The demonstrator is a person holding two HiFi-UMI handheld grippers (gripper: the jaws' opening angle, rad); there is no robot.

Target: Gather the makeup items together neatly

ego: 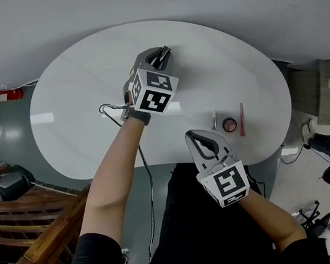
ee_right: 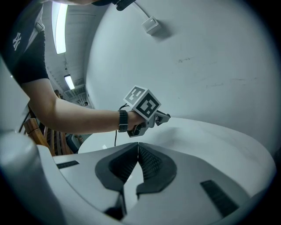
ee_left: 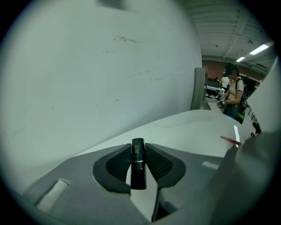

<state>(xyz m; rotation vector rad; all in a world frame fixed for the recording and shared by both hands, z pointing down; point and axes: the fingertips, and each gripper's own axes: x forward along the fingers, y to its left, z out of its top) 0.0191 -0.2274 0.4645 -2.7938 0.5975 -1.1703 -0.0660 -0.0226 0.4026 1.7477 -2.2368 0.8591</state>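
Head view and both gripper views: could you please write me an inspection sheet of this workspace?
Surface: white oval table, glossy.
Job's things: black lipstick tube held off the table; small silver tube, round compact and red pencil lie close together near the table's right front edge.
Clutter: nothing seen.
Grippers: left gripper shut on the lipstick tube; right gripper shut, nothing between its jaws.
Cables: black cable loops by the left wrist and hangs below the table edge.
Surroundings: wooden furniture at the left; a person stands far behind the table.
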